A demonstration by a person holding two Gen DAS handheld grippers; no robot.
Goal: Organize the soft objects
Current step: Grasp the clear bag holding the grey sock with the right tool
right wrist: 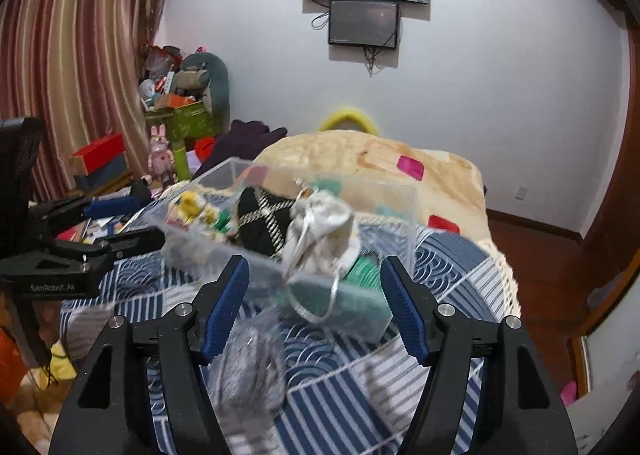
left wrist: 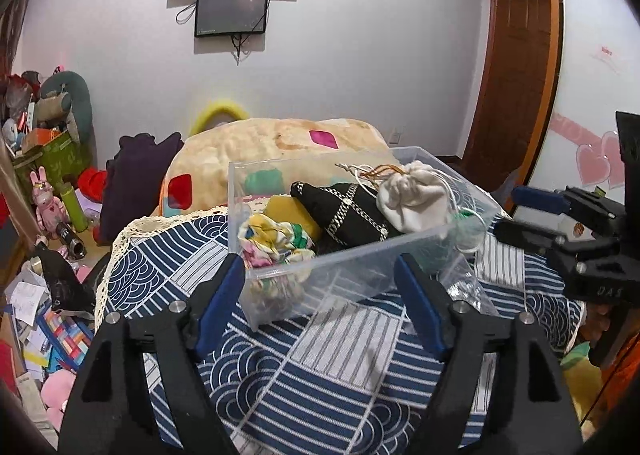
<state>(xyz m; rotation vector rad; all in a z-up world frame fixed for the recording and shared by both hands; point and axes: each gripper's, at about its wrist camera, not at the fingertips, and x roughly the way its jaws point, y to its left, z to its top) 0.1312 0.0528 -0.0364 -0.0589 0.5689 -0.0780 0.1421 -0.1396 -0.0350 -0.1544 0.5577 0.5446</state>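
Observation:
A clear plastic box (left wrist: pixel 280 287) stands on the blue patterned cloth (left wrist: pixel 320 367). In it lie a floral fabric bundle (left wrist: pixel 276 243), a yellow soft piece (left wrist: pixel 292 215), a black pouch with silver chain (left wrist: pixel 348 211), a white drawstring pouch (left wrist: pixel 412 199) and something green (left wrist: pixel 468 219). My left gripper (left wrist: pixel 320 287) is open and empty just in front of the box. My right gripper (right wrist: pixel 316 287) is open and empty at the box's (right wrist: pixel 360 315) near side, close to the white pouch (right wrist: pixel 320 231) and black pouch (right wrist: pixel 260 223). A clear plastic bag (right wrist: pixel 248 367) lies between its fingers.
A beige blanket with coloured patches (left wrist: pixel 280 143) lies behind the box. A dark purple garment (left wrist: pixel 136 183) and toys and clutter (left wrist: pixel 52 159) sit at the left. The lace-edged cloth drops off at the left (left wrist: pixel 108 275). A wooden door (left wrist: pixel 516 67) is at the right.

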